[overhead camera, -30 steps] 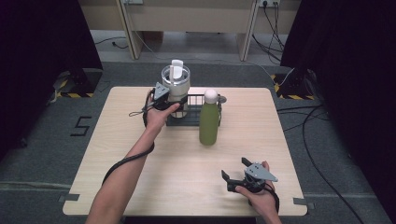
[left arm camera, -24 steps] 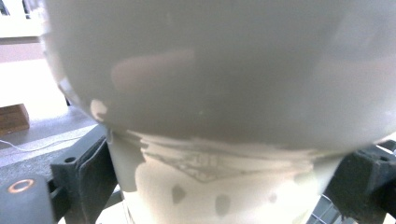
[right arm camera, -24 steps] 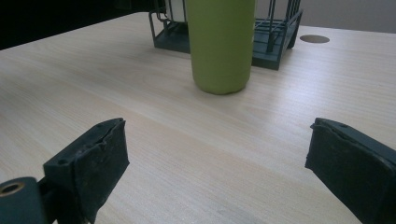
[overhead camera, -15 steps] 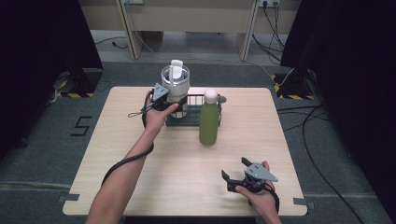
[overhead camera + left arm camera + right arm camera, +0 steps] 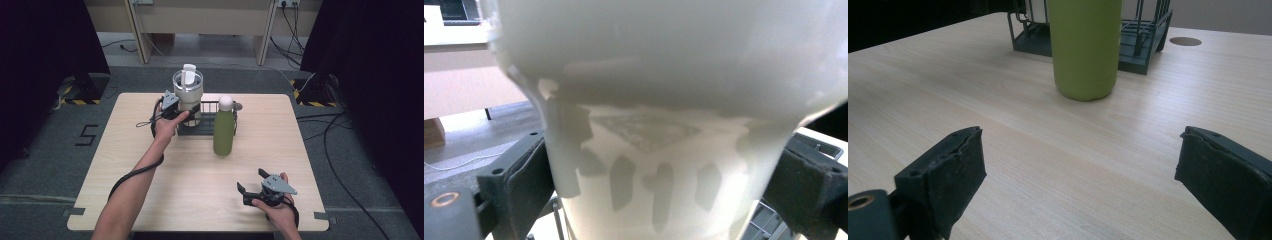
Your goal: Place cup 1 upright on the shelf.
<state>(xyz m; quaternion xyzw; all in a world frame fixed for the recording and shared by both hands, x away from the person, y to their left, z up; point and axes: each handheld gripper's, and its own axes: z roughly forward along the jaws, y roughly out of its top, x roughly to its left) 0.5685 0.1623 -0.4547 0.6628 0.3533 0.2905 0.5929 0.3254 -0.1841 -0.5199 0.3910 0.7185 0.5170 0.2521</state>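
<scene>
A cream tumbler (image 5: 188, 86) with a white lid piece stands at the left end of a black wire basket (image 5: 209, 131) at the table's far middle. My left gripper (image 5: 182, 114) is at its side. In the left gripper view both pads press the tumbler's (image 5: 664, 75) lower body, so my left gripper (image 5: 659, 170) is shut on it. A green bottle (image 5: 223, 132) with a white cap stands upright on the table just in front of the basket. My right gripper (image 5: 250, 180) rests near the front right edge, open and holding nothing, pointing towards the bottle (image 5: 1085, 50).
The wooden table (image 5: 150, 190) has bare room across its middle and left. A round cable hole (image 5: 1185, 41) lies behind the basket (image 5: 1143, 55). Cables and desk legs are on the floor beyond the table.
</scene>
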